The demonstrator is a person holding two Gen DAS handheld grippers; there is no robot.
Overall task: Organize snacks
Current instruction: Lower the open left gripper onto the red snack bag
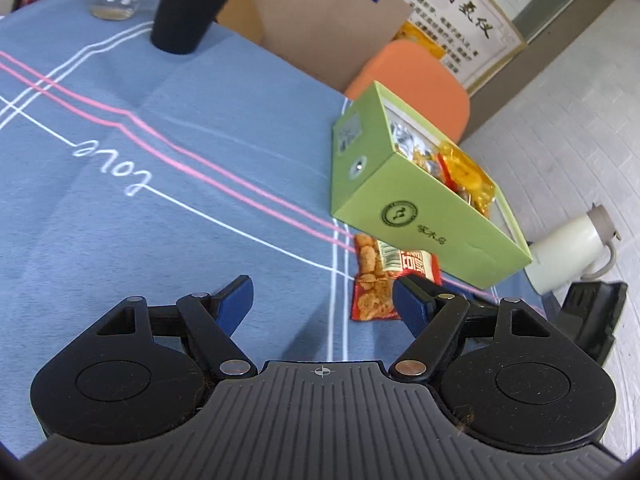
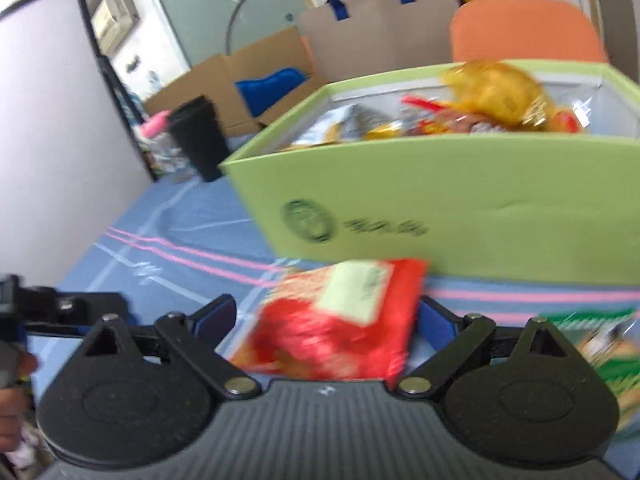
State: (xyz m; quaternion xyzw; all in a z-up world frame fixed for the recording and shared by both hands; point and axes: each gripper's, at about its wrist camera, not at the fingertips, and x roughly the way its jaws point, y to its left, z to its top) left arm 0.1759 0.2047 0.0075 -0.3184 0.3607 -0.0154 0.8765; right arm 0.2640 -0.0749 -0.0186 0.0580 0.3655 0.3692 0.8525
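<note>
At the bottom of the right wrist view, the right gripper (image 2: 324, 322) stands with its fingers spread wide either side of a red snack packet (image 2: 336, 320) lying flat on the blue tablecloth (image 2: 132, 248), motion-blurred; no firm contact shows. The left gripper (image 1: 322, 300), low in its own frame, is likewise wide apart and holds nothing. Just beyond the packet, centre-right, sits the open green box (image 2: 440, 192), already heaped with wrapped snacks. A green packet (image 2: 612, 344) lies at the right edge. Farther back, upper left, stands a black cup (image 1: 192, 4). The pickup appears under way; next, the fingers must close on the packet and lift it over the box wall.
</note>
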